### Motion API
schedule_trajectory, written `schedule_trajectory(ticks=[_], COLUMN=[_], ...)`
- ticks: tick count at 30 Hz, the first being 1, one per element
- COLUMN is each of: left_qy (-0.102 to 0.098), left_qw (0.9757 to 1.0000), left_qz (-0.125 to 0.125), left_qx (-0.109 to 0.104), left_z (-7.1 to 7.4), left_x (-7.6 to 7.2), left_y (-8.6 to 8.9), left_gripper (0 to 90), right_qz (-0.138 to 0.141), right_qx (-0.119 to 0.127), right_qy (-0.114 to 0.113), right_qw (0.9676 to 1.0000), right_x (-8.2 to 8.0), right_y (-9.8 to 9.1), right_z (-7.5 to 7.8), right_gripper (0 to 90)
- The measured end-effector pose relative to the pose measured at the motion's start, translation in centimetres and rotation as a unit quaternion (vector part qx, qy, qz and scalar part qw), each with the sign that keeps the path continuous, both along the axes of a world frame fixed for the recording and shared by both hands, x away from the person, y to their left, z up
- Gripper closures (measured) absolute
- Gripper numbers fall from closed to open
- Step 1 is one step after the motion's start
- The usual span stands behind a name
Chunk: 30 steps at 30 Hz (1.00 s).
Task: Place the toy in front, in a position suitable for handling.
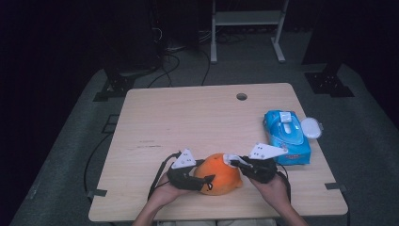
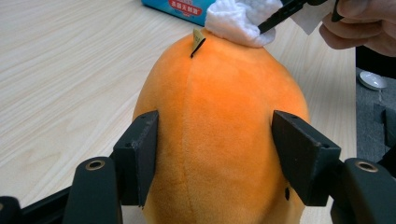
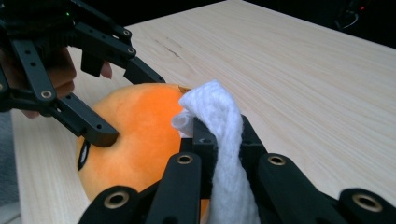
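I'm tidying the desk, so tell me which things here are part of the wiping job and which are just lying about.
In use:
- orange plush toy, held in the left claw
- white wipe, pinched in the right claw against the toy's top

Lying about:
- blue wipes pack
- its white lid

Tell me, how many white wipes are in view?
1. The white wipe is pinched in the right gripper, pressed on top of the orange plush toy. More may be hidden inside the blue pack.
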<state>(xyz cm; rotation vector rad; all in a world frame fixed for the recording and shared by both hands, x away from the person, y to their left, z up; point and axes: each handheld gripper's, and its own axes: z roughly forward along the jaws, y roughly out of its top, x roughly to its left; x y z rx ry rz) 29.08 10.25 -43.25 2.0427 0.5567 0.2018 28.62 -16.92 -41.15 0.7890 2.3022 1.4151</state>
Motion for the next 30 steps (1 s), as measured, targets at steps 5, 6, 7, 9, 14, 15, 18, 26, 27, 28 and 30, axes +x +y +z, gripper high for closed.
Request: schedule_trajectory(ticks=[5, 6, 7, 9, 14, 15, 18, 26, 27, 28, 30], left_qy=[0.004, 0.005, 0.006, 0.006, 0.007, 0.007, 0.006, 0.013, 0.017, 0.021, 0.02], left_qw=[1.0, 1.0, 1.0, 1.0, 1.0, 1.0, 1.0, 0.9998, 0.9997, 0.9996, 0.9996], left_qz=[-0.003, -0.001, -0.001, 0.001, 0.003, 0.001, 0.002, 0.013, 0.016, 0.019, 0.017], left_qx=[-0.003, -0.002, -0.002, -0.001, -0.001, -0.001, 0.001, -0.002, -0.003, -0.008, -0.007], left_z=[-0.1, -0.1, -0.1, -0.1, -0.1, -0.2, -0.2, -0.3, -0.3, -0.4, -0.4], left_x=[0.0, 0.1, 0.1, 0.1, 0.0, 0.0, 0.0, 0.4, 0.5, 0.6, 0.6], left_y=[0.5, 0.5, 0.5, 0.4, 0.6, 0.6, 0.5, 1.1, 1.3, 1.5, 1.4], left_gripper=[34.6, 34.5, 34.5, 34.3, 33.3, 33.1, 32.9, 32.0, 31.6, 31.2, 31.2], right_qz=[0.003, -0.001, -0.005, -0.013, -0.033, -0.036, -0.035, -0.023, -0.029, -0.03, -0.025], right_qx=[-0.003, -0.002, 0.002, 0.004, 0.021, 0.023, 0.03, 0.023, 0.014, 0.017, 0.03], right_qy=[-0.004, -0.005, -0.005, -0.004, 0.013, 0.015, 0.024, 0.014, 0.021, 0.029, 0.031], right_qw=[1.0, 1.0, 1.0, 0.9999, 0.9991, 0.999, 0.9986, 0.9994, 0.9993, 0.999, 0.9988], right_x=[-0.3, -0.3, -0.3, -0.2, 0.2, 0.3, 0.4, 0.2, 0.4, 0.5, 0.2], right_y=[0.2, 0.0, -0.1, -0.5, -1.5, -1.7, -1.7, -0.8, -1.1, -1.3, -1.2], right_z=[0.2, 0.2, 0.2, 0.2, 0.3, 0.3, 0.1, -0.1, -0.5, -0.8, -0.7], right_gripper=[82.3, 82.3, 82.3, 82.3, 82.1, 82.2, 82.2, 82.2, 82.2, 82.2, 82.2])
